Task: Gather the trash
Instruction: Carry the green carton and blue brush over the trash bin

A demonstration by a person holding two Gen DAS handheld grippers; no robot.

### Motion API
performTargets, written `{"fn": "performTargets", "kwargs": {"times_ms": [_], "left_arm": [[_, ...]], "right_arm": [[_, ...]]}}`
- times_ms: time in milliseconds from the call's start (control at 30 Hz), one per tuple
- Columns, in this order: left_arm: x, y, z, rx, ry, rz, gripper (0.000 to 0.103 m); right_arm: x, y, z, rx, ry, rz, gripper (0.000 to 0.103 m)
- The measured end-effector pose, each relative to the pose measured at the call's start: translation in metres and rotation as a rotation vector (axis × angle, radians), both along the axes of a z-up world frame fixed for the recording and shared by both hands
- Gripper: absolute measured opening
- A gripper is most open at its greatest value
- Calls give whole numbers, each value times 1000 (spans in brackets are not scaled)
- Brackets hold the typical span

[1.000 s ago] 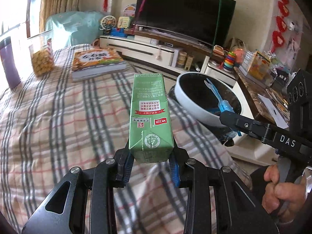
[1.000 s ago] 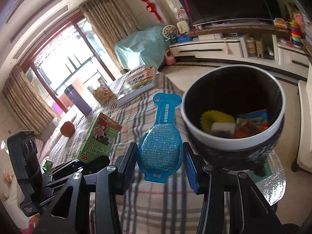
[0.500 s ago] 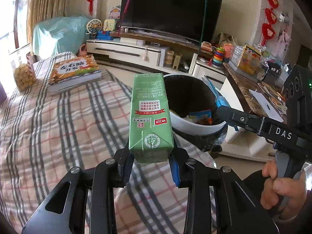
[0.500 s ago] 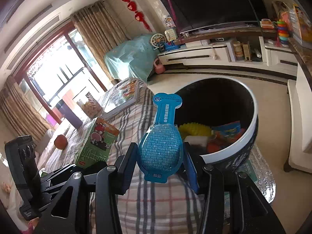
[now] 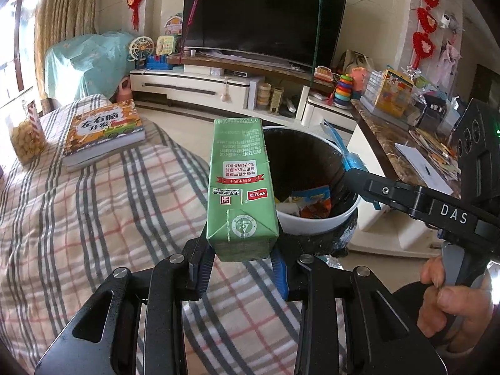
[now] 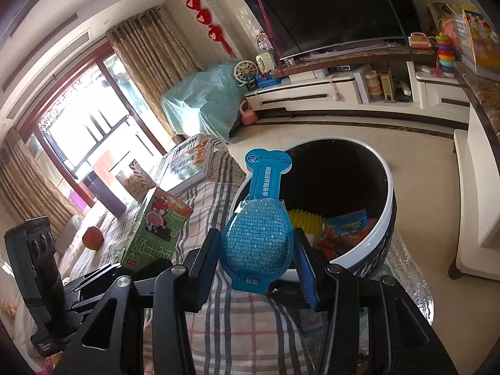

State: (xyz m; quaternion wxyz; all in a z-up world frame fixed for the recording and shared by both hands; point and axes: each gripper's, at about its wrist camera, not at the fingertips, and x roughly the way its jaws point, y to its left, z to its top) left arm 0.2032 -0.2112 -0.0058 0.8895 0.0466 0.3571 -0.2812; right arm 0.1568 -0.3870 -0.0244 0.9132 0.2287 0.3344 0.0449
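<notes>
My left gripper (image 5: 242,268) is shut on a green milk carton (image 5: 240,187), held upright over the plaid cloth just short of the round white-rimmed trash bin (image 5: 315,222). The carton also shows in the right wrist view (image 6: 156,228). My right gripper (image 6: 256,268) is shut on a blue spoon-shaped blister pack (image 6: 257,228), held at the bin's near rim (image 6: 384,237). The pack also pokes up over the bin's right rim in the left wrist view (image 5: 340,147). The bin holds wrappers (image 6: 343,228) and a yellow item (image 6: 303,222).
A plaid cloth (image 5: 93,206) covers the table. On it lie a book (image 5: 103,131), a snack jar (image 5: 23,131) and an orange fruit (image 6: 92,237). A TV stand (image 5: 200,87) and a cluttered marble counter (image 5: 406,131) stand beyond the bin.
Both grippers have moved toward the bin with their loads still held. The bin now looks closer and its contents show in the left wrist view.
</notes>
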Motion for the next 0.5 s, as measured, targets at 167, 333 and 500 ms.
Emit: {"fn": "performTargets", "kwargs": {"times_ms": [167,333,500], "left_arm": [[2,-7,3,2,-8,-7,31],[5,-16,3,9,-10,-17,31],[7,-25,3,18,-10,-26,31]], "right_arm": [[2,-5,2,-4,-8,-12,47],[4,-12,3,-11,-9,-23,47],[7,-20,0,-6,-1,-36,47]]}}
